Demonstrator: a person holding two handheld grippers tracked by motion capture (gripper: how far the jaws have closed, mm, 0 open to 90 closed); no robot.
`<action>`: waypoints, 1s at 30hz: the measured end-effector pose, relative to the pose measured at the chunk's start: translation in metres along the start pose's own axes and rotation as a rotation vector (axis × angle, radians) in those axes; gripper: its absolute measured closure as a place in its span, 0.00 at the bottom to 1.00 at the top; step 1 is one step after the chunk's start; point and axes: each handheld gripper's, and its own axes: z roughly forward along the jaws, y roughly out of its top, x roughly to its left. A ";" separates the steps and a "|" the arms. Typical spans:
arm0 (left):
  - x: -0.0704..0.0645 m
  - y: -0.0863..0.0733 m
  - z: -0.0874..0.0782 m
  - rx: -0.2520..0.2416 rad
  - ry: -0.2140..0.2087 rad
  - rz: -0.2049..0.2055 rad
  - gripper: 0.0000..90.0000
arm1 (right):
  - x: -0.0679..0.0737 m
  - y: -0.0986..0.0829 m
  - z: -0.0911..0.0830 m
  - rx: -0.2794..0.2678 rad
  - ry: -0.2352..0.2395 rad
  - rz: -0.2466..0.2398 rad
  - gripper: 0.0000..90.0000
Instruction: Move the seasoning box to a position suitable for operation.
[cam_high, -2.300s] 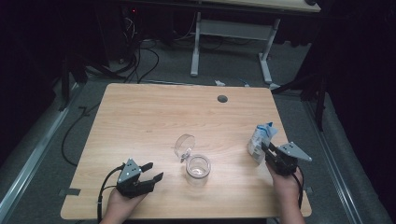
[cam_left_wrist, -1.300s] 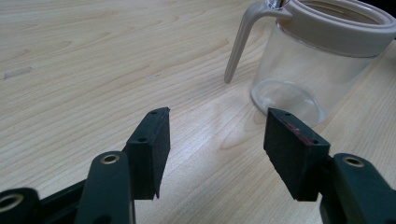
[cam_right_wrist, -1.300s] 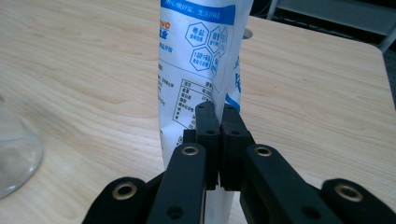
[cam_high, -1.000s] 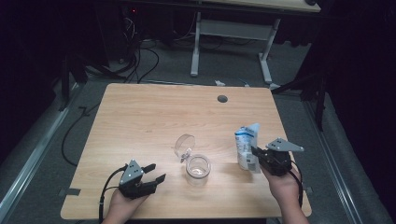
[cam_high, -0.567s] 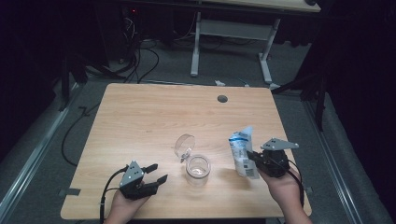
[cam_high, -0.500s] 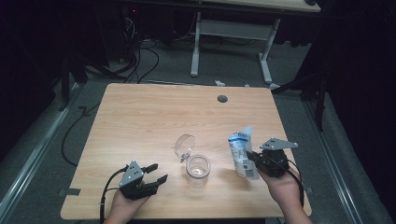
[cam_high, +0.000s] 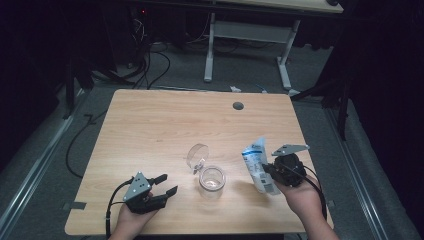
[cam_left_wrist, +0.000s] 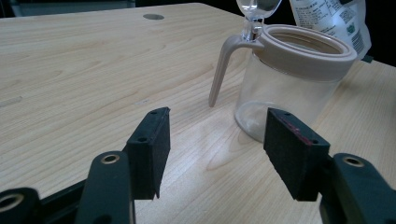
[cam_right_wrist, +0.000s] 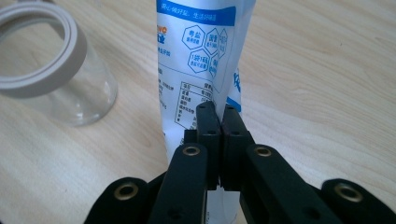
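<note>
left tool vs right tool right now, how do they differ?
The left tool has its jaws spread apart with nothing between them, while the right tool is shut on the white and blue pouch. The left tool lies low at the table's near edge, short of the clear jar; the right tool holds the pouch roughly upright beside that jar. Both are black, hand-held and point toward the jar.

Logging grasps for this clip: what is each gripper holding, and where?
Right gripper pinches the white-and-blue pouch at its lower edge; left gripper is open, holding nothing.
</note>
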 end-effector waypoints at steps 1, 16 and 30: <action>-0.001 0.000 0.000 0.003 0.000 0.006 0.46 | 0.001 0.001 0.000 0.017 0.001 -0.008 1.00; -0.006 0.000 0.004 0.016 -0.002 0.034 0.46 | 0.006 0.014 -0.005 0.189 0.030 -0.071 1.00; -0.014 0.000 0.007 0.023 -0.023 0.058 0.46 | 0.014 0.025 0.001 0.312 0.043 -0.122 1.00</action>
